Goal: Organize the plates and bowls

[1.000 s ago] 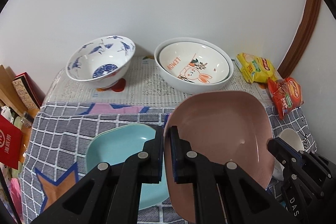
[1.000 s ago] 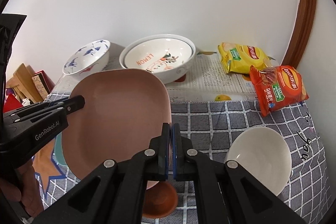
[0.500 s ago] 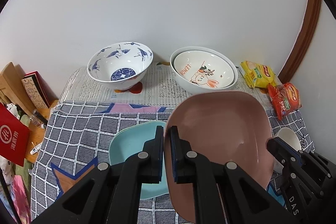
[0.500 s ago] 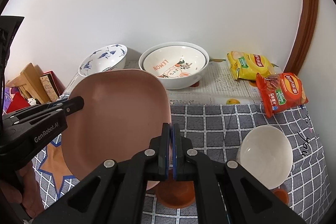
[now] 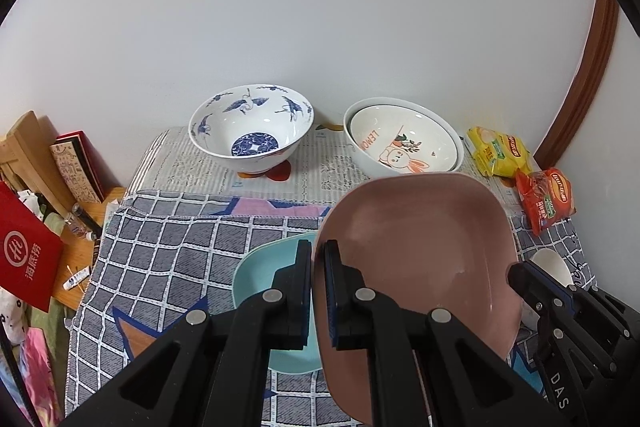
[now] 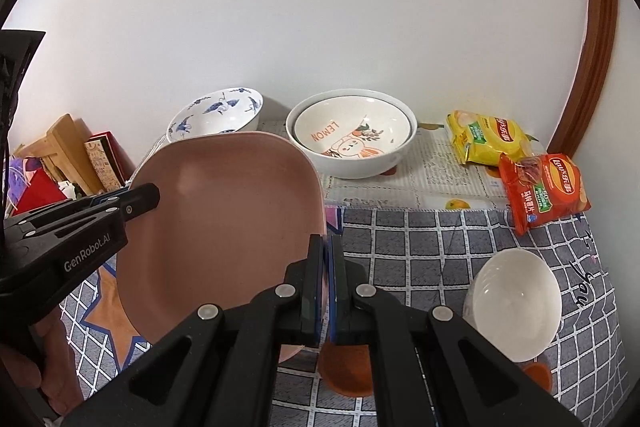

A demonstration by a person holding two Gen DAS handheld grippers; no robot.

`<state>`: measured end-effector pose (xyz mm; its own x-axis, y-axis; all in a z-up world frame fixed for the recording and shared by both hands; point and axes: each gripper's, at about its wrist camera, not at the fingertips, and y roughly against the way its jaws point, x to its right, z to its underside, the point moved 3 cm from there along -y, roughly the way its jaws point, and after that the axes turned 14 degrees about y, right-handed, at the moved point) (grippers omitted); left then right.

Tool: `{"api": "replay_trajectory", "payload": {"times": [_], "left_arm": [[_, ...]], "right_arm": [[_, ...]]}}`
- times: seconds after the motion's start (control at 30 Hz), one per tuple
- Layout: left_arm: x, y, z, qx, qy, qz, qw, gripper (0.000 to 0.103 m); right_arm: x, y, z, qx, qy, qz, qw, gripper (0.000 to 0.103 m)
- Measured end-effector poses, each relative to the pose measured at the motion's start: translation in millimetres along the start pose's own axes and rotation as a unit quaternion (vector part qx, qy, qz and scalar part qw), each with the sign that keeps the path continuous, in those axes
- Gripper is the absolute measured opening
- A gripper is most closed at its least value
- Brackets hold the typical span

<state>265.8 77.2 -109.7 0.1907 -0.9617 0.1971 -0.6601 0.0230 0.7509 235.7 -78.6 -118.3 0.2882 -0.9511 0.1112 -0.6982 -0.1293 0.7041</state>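
A pink square plate (image 5: pixel 420 251) (image 6: pixel 224 227) is held in the air above the table by both grippers. My left gripper (image 5: pixel 318 267) is shut on its left edge, and my right gripper (image 6: pixel 326 267) is shut on its right edge. A light blue plate (image 5: pixel 264 267) lies on the checked cloth below it, partly hidden. At the back stand a blue-and-white bowl (image 5: pixel 250 131) (image 6: pixel 216 115) and two nested rabbit bowls (image 5: pixel 404 143) (image 6: pixel 352 135). A white bowl (image 6: pixel 516 303) (image 5: pixel 552 263) and a small orange bowl (image 6: pixel 348 371) sit at the near right.
A yellow snack bag (image 6: pixel 486 137) (image 5: pixel 500 151) and a red chip bag (image 6: pixel 542 191) (image 5: pixel 546 203) lie at the right by the wall and a brown door frame (image 6: pixel 596 59). Books and a red box (image 5: pixel 28 251) crowd the left side, off the table.
Both grippers have drawn back and up with the pink plate; the table and bowls look farther away. The grip on the plate is unchanged.
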Motion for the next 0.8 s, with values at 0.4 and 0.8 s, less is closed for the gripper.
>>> {"api": "replay_trajectory", "payload": {"times": [0.4,0.8], "left_arm": [[-21,4,-5,0.004,0.016,-0.010,0.9998,0.007],[-39,1,-4,0.002,0.031,-0.019,0.9993,0.007]], "right_arm": [[-21,-6,-4,0.003,0.009,-0.010,1.000,0.002],[-39,-14,-8,0.001,0.019,-0.019,1.000,0.002]]}}
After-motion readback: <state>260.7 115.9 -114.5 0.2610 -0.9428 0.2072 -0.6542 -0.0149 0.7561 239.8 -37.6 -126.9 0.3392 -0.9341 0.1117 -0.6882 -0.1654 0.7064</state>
